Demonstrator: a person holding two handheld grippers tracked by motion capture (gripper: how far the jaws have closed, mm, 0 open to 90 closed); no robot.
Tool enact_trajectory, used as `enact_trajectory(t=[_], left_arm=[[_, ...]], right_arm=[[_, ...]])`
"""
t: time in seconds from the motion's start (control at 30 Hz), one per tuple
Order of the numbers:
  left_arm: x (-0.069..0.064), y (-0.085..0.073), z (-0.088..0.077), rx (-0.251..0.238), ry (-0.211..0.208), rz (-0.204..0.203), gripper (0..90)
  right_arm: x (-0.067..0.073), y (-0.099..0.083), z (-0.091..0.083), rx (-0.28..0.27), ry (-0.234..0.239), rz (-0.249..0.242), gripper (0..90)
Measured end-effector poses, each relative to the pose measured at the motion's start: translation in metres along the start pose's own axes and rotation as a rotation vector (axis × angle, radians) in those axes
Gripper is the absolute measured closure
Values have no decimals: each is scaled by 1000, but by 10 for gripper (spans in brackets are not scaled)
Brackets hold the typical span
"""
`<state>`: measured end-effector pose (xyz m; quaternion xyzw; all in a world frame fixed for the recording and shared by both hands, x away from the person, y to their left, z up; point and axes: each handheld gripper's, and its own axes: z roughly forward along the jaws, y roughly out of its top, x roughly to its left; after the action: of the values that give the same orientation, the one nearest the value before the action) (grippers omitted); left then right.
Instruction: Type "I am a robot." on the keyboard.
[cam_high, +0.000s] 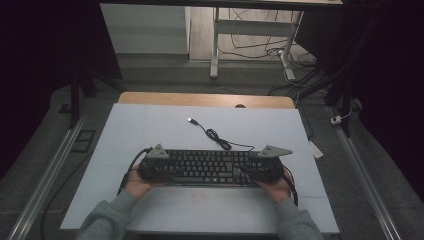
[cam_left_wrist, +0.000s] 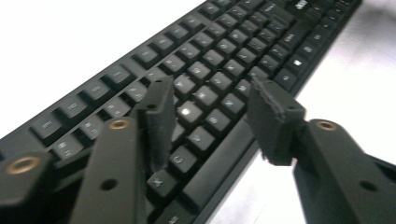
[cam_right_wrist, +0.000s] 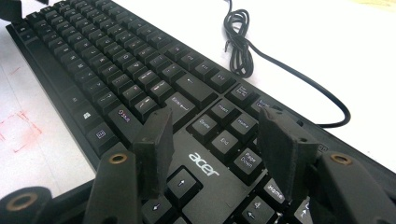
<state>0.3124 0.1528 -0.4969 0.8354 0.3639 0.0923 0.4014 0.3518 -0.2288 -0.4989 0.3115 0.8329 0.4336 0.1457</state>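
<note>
Keyboard (cam_high: 207, 167) lies near-centre on the white desk (cam_high: 150, 130). Left claw (cam_left_wrist: 210, 121) hovers wide over its left keys, seemingly not touching; right claw (cam_right_wrist: 215, 140) gapes wide above the arrow keys at the right end.

Left claw (cam_high: 167, 172) and right claw (cam_high: 245, 171), jaws apart, pointing inward.

Bare white table (cam_high: 150, 125) all round the keyboard (cam_high: 207, 167) (coiled cable (cam_high: 216, 136) just behind).

A black keyboard (cam_high: 205, 167) lies flat, keys up, on the white table, its cable coiled behind.
</note>
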Motion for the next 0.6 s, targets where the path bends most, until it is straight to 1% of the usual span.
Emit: enact_trajectory(t=[0.1,0.23,0.3,0.43,0.6], left_arm=[[4,-1,-1,2,13,-17,441],[8,-2,-3,-1,24,-30,413],[10,-2,-4,-2,28,-31,405],[15,-3,-7,-3,34,-48,392],[18,-4,-8,4,40,-51,388]], right_arm=[[0,0,0,0,0,0,464],[0,0,0,0,0,0,464],[0,0,0,1,0,-1,464],[0,0,0,0,0,-1,463],[0,0,0,4,-1,-3,464]])
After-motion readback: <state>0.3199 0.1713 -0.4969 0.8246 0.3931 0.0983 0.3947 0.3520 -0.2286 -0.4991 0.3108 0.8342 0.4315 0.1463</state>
